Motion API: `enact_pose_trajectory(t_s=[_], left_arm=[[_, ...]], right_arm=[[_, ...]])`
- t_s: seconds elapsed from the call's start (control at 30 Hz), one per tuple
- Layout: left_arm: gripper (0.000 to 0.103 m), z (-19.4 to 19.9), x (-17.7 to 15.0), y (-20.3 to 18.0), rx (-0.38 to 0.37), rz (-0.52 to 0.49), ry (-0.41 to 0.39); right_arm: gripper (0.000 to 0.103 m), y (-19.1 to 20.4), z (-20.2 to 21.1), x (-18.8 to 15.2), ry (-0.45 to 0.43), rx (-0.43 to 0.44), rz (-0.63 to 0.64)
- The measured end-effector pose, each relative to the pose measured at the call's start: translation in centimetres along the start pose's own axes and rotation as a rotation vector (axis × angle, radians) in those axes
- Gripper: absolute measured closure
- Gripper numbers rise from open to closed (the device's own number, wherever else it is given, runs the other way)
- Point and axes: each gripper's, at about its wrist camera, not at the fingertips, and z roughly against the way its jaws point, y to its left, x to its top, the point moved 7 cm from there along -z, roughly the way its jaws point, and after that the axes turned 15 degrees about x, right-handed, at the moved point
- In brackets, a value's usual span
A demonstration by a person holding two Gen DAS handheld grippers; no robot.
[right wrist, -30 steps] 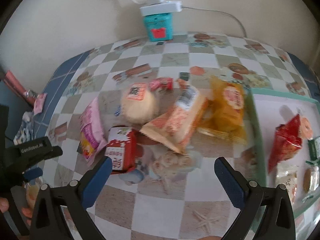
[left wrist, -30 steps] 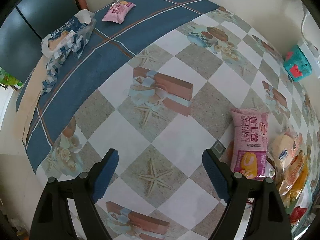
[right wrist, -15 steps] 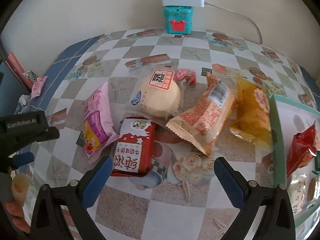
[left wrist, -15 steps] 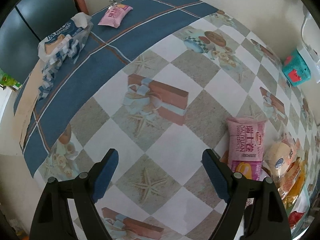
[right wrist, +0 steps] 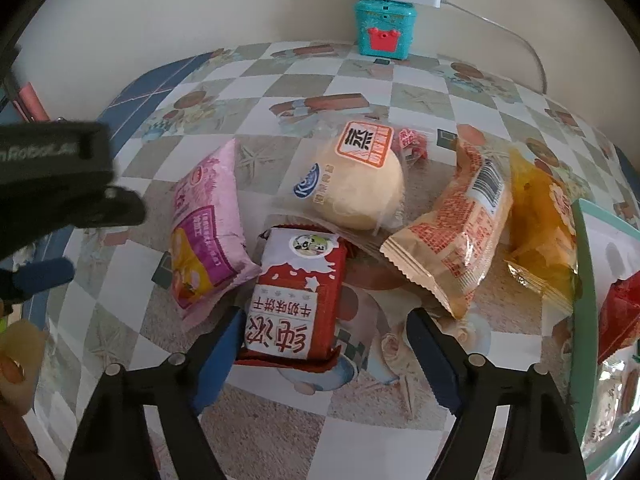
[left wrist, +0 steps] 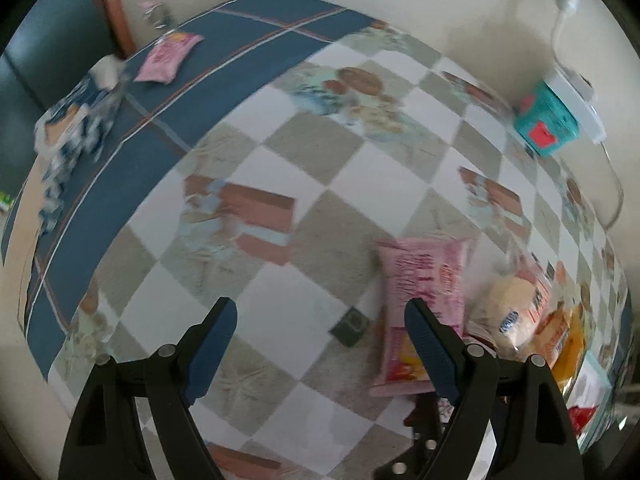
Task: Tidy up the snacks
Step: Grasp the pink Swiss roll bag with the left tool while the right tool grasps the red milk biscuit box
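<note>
right gripper [right wrist: 324, 344] fingers have just been closing around red biscuit pack [right wrist: 298, 298], not yet pinching; pack lies flat on tabletop [right wrist: 360, 432] beside pink bag [right wrist: 204, 228]; centre it, squeeze gently, lift clear; left gripper [left wrist: 320, 344] open, empty

The left claw [left wrist: 320, 350] hangs open over the bare checked table [left wrist: 280, 300]; a pink snack bag [left wrist: 420, 280] lies at four o'clock.
</note>
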Motion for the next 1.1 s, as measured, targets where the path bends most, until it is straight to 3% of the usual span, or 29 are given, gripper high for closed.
enact_pose_trajectory(t_s=[0.1, 0.4, 0.63, 0.77, 0.9, 1.1], left_arm=[[0.017, -0.1, -0.4, -1.1, -0.021, -0.031, 0.002], [0.017, -0.3, -0.9, -3.1, -0.127, -0.052, 0.032], [0.017, -0.8, -1.2, -4.3, -0.097, -0.095, 0.03], [0.017, -0.8, -1.2, -4.7, -0.085, -0.106, 0.02], [0.032, -0.9, -1.3, -5.1, -0.091, -0.111, 0.026], [0.05, -0.5, -1.8, -5.6, -0.085, -0.124, 0.023]], right_arm=[[0.025, 0.1, -0.3, 0.1, 0.003, 0.009, 0.001], [0.027, -0.4, -0.4, 0.5, -0.005, 0.018, 0.004], [0.031, -1.3, -0.3, 0.5, -0.012, 0.017, -0.003], [0.041, -1.3, -0.1, 0.3, -0.015, 0.018, 0.0], [0.053, -1.4, 0.3, 0.0, -0.016, 0.023, -0.007], [0.056, -1.9, 0.8, -0.4, -0.011, 0.033, -0.014]])
